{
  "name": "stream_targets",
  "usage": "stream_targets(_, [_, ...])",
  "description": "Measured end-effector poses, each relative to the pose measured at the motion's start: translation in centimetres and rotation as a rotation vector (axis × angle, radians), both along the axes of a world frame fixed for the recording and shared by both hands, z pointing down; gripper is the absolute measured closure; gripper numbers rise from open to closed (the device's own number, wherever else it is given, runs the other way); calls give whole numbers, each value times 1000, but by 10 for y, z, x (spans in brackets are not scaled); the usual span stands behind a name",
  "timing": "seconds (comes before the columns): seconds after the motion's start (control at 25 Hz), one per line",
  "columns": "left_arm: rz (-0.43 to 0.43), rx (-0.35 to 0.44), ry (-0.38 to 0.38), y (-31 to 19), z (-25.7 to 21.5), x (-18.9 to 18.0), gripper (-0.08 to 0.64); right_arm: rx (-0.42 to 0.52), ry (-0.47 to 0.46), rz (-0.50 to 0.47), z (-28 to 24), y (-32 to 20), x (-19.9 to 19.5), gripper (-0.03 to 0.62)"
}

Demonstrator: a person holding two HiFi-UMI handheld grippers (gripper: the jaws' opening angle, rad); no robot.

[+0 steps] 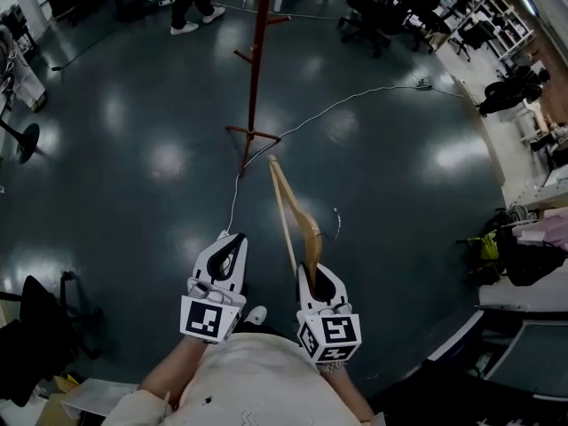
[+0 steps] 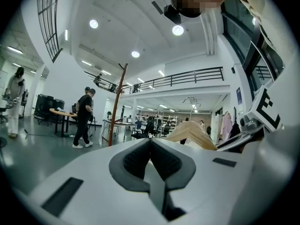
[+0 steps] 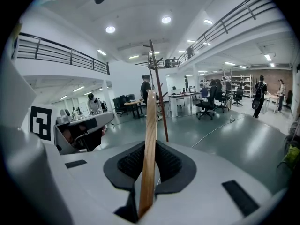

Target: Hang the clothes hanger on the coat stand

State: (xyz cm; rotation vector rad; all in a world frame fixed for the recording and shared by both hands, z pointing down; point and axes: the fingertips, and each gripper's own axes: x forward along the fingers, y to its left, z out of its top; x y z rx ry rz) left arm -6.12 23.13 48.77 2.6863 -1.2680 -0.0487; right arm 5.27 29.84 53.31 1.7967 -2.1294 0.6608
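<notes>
The wooden clothes hanger [image 1: 288, 211] sticks forward out of my right gripper [image 1: 313, 271], which is shut on its lower end; its metal hook [image 1: 337, 223] curls off to the right. In the right gripper view the hanger [image 3: 150, 139] stands edge-on between the dark pads [image 3: 171, 163]. My left gripper [image 1: 232, 240] is level with it on the left, shut with nothing in it; its pads [image 2: 136, 158] meet. The red-brown coat stand [image 1: 257, 56] rises from the floor ahead, its foot [image 1: 252, 134] a step or two beyond the hanger's tip. The coat stand [image 3: 159, 93] is also ahead in the right gripper view.
A white cable [image 1: 355, 100] runs across the dark shiny floor past the stand's foot. Office chairs [image 1: 377, 16] and desks stand at the back right, and a person [image 1: 191, 3] at the back. A black chair [image 1: 35, 331] is at my near left. Bags [image 1: 519, 256] lie at the right.
</notes>
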Motion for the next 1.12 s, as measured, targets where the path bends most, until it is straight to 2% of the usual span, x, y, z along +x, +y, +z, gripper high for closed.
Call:
stream_targets(0.16, [-4,3,35,-35,-7,3,548,-3,6,-2,-4,-33,-2,526])
stream_targets(0.28, [11,8,27,-58,-7,3,548,-1,9,5,-4,-55,-3,526])
stream_targets(0.52, [6,36,61,-102,-22,-17,548,25,10,7,-12,-100,-26,526])
stream_targets(0.68, [40,35,-3,-120,-24,-29,548,56,-6,13,-24,-123,-41,526])
stream_targets(0.76, [42,57,37,-130,-30,-30,548,69,-4,13,-28,-131,-46,526])
stream_targets(0.88, [65,70,29,-141,-37,-30,548,76,-5,23,-30,-142,-52,526])
stream_targets(1.0, [63,90,70,-146,-44,-32,548,70,-10,29,-29,-149,-55,526])
stream_targets(1.12, [40,74,46,-149,-37,-38,548,73,-7,19,-31,-156,-53,526])
